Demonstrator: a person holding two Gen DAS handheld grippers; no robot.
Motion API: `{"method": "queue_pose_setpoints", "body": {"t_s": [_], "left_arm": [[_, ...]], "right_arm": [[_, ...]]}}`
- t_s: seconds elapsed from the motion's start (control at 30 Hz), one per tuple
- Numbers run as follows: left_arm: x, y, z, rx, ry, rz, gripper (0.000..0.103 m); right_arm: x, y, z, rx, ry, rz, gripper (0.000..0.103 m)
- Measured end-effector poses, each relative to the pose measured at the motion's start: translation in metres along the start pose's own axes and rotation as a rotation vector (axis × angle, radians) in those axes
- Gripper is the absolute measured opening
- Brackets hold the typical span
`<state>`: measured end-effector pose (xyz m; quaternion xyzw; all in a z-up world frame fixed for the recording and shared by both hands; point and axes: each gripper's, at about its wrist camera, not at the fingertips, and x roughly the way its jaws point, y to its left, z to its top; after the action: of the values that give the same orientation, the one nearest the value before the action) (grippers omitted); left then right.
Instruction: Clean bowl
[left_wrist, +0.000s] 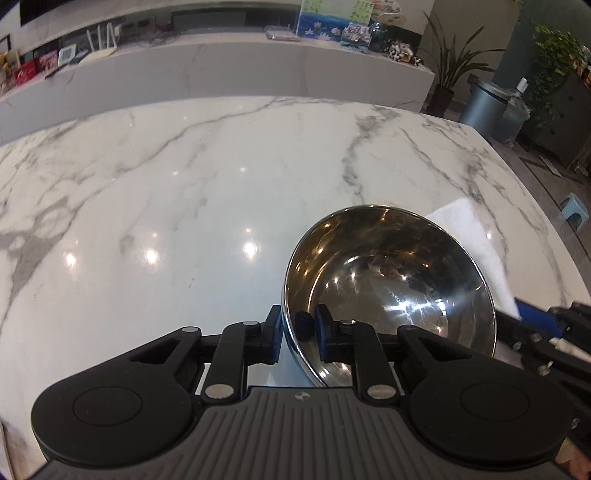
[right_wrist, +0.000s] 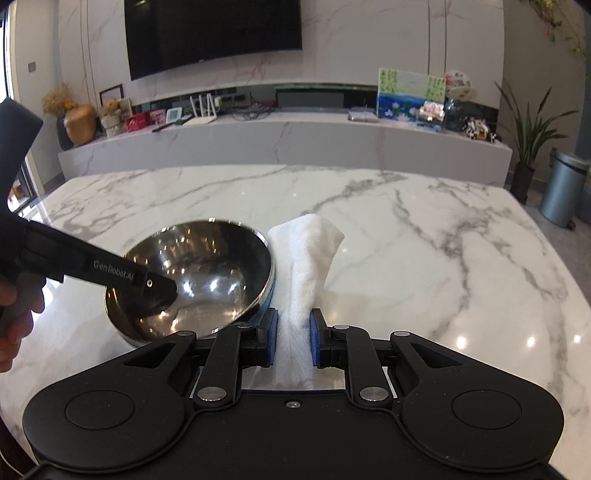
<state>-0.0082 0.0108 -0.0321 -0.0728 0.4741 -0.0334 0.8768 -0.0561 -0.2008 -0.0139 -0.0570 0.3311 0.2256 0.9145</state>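
Steel rim sits pinched between my left gripper's (left_wrist: 295, 334) pads, one inside the bowl (left_wrist: 388, 280), one outside. My right gripper (right_wrist: 291, 341) is clamped on a white cloth (right_wrist: 304, 258) that stands up just beside the bowl's right edge. Both rest on the marble table (right_wrist: 406, 229). Beyond it runs a long marble console (right_wrist: 280, 147).

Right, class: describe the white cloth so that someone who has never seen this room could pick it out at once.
Start at the big marble table. On it stands one shiny steel bowl, and right beside its rim is the white cloth, pinched between the blue pads of the right gripper. It is the only soft, matte, folded thing there.
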Motion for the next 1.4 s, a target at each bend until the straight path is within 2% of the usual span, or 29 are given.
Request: {"method": "queue_pose_setpoints", "body": {"t_s": [0.07, 0.1, 0.47, 0.57, 0.73, 0.9, 1.07, 1.2, 1.27, 1.4], "left_arm": [[0.000, 0.002, -0.001, -0.018, 0.009, -0.008, 0.037], [0.000, 0.003, -0.002, -0.024, 0.014, -0.009, 0.037], [-0.004, 0.006, -0.007, -0.030, 0.054, -0.003, 0.038], [-0.004, 0.004, -0.007, -0.018, 0.059, 0.003, 0.032], [-0.003, -0.002, -0.007, 0.048, 0.040, 0.020, 0.027], [-0.005, -0.003, -0.003, 0.064, -0.001, 0.018, 0.019], [-0.002, -0.006, 0.001, 0.071, -0.036, 0.021, 0.019], [-0.001, -0.006, 0.002, 0.057, -0.036, 0.018, 0.019], [-0.001, -0.003, 0.002, 0.036, -0.022, 0.025, 0.020], [-0.004, 0.003, 0.001, -0.010, 0.004, 0.020, 0.034]], "right_arm": [[0.003, 0.001, -0.001, -0.004, 0.014, 0.003, 0.016], [0.004, 0.002, -0.002, -0.005, 0.022, 0.004, 0.016], [0.018, 0.014, -0.012, -0.046, 0.113, 0.042, 0.016], [0.018, 0.015, -0.012, -0.049, 0.117, 0.041, 0.016], [0.014, 0.011, -0.010, -0.035, 0.097, 0.025, 0.016], [0.005, 0.005, -0.004, -0.023, 0.046, 0.000, 0.016], [-0.006, -0.003, 0.003, -0.009, -0.022, -0.012, 0.016], [-0.005, -0.002, 0.002, -0.017, -0.017, -0.002, 0.016], [-0.003, 0.001, 0.001, -0.029, -0.003, 0.006, 0.016], [0.004, 0.010, -0.003, -0.061, 0.038, 0.015, 0.016]]}}
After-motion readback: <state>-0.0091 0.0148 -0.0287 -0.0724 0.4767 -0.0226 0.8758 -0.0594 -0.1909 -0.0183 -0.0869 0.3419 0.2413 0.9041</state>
